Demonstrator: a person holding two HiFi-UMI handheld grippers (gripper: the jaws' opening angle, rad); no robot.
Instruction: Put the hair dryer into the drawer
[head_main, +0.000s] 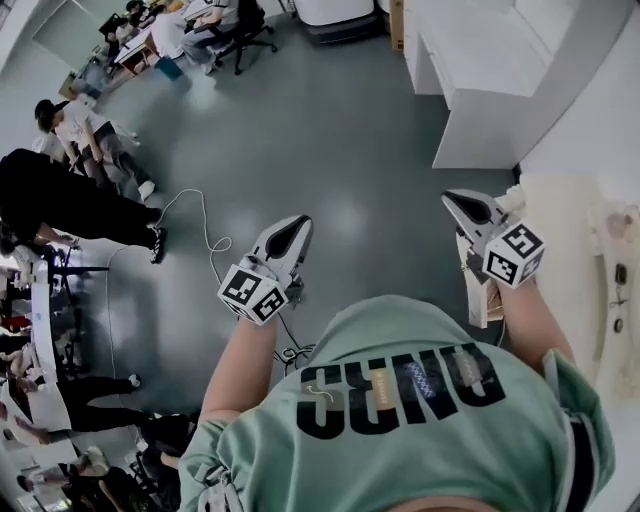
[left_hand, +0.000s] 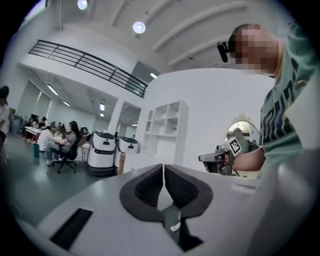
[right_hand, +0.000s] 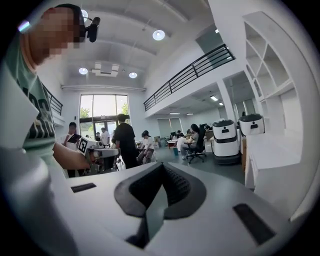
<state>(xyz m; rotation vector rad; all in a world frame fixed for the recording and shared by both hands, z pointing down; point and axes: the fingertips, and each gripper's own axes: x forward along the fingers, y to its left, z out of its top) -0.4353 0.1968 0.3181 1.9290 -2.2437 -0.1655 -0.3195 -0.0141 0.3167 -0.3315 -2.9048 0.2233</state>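
Note:
No hair dryer and no drawer shows in any view. In the head view I hold both grippers up in front of my chest, above the grey floor. My left gripper has its ribbed pads pressed together with nothing between them. My right gripper also has its tips meeting and is empty. Each gripper camera catches the other gripper off to the side: the right gripper in the left gripper view and the left gripper in the right gripper view.
A white shelf unit stands ahead on the right. A cream tabletop lies close at my right. A white cable trails over the floor. Several people sit or stand at the left and at desks beyond.

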